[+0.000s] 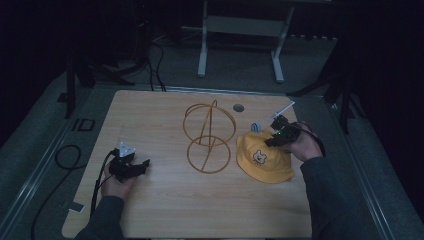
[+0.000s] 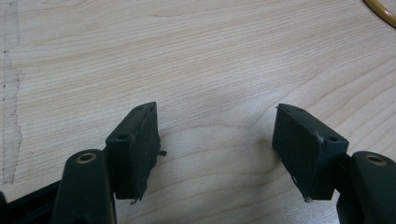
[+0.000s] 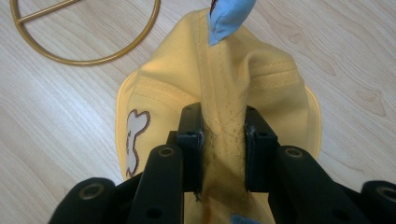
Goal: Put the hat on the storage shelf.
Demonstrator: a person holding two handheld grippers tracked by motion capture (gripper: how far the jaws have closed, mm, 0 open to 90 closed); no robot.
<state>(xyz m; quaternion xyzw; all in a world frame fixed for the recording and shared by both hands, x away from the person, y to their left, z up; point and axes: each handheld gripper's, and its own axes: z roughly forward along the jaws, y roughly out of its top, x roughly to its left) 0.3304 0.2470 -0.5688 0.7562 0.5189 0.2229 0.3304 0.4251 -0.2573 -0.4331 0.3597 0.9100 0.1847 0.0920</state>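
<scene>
Jaws: right gripper (image 3: 223,149) clamped on yellow fabric bucket hat (image 3: 261,88) crown fold, left gripper (image 2: 219,144) apart, empty | lift straight up, you need slack before moving toward gold wire hat stand (image 1: 209,136).

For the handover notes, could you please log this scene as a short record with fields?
surface: wooden table
held item: yellow bucket hat with a bear patch and blue ears
right gripper: shut on a pinched fold of the hat's crown
left gripper: open, nothing between its jaws, low over bare wood at the table's left
other item: gold wire hat stand, mid-table, left of the hat, untouched
hat state: lying on the table, not on the stand
</scene>
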